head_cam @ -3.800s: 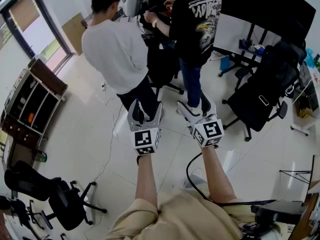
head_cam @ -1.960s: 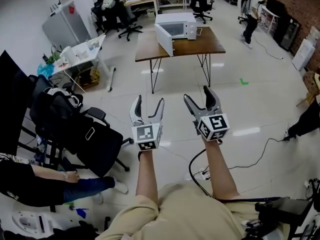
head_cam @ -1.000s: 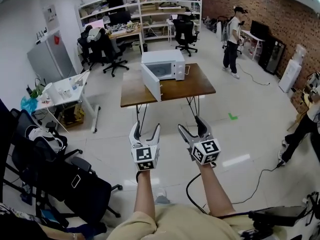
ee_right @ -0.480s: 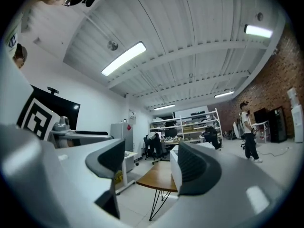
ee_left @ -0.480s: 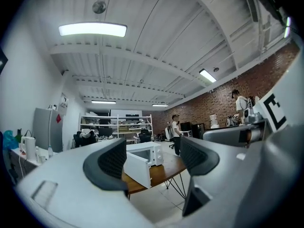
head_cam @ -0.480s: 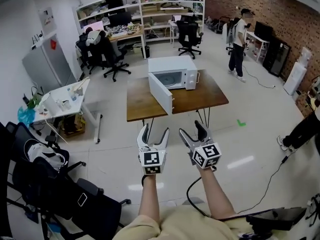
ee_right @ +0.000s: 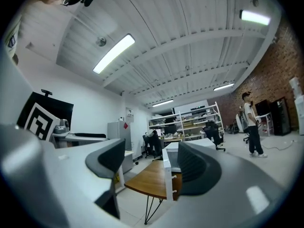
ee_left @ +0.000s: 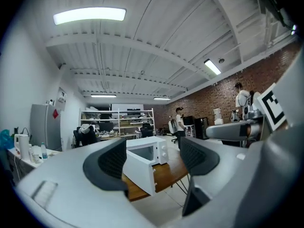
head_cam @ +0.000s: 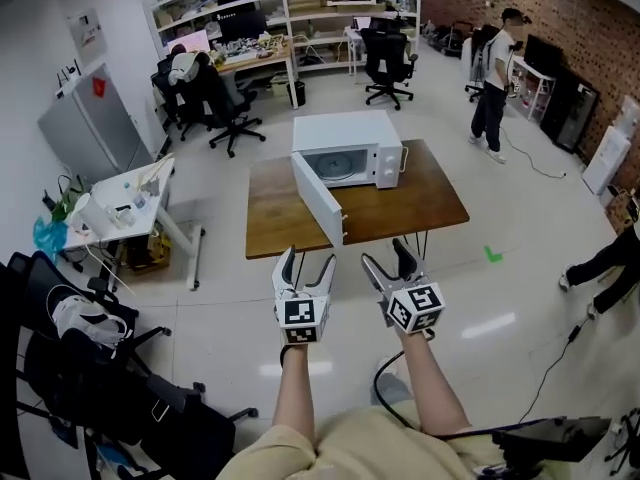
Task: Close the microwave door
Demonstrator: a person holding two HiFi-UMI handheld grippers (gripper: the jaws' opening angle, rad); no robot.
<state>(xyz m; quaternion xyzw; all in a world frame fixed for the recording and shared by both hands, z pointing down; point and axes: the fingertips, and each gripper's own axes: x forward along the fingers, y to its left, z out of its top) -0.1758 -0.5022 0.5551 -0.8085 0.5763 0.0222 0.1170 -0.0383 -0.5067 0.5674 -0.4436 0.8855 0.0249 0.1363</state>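
A white microwave [head_cam: 348,150] stands on a brown wooden table [head_cam: 410,204], its door [head_cam: 318,197] swung open toward me at the left. The same microwave [ee_left: 151,151] shows between the jaws in the left gripper view, and its door edge [ee_right: 167,179] in the right gripper view. My left gripper [head_cam: 305,266] and right gripper [head_cam: 385,257] are held side by side just short of the table's near edge. Both are open with nothing between their jaws and touch nothing.
Office chairs [head_cam: 218,103] and shelving [head_cam: 290,13] stand beyond the table. A small white side table [head_cam: 125,200] with clutter is at the left, a black chair [head_cam: 95,363] lower left. A person [head_cam: 494,78] stands at the far right, and a cable [head_cam: 385,378] lies on the floor.
The table and microwave have come closer and lower in view as I walked toward them. Both grippers stayed open and side by side.
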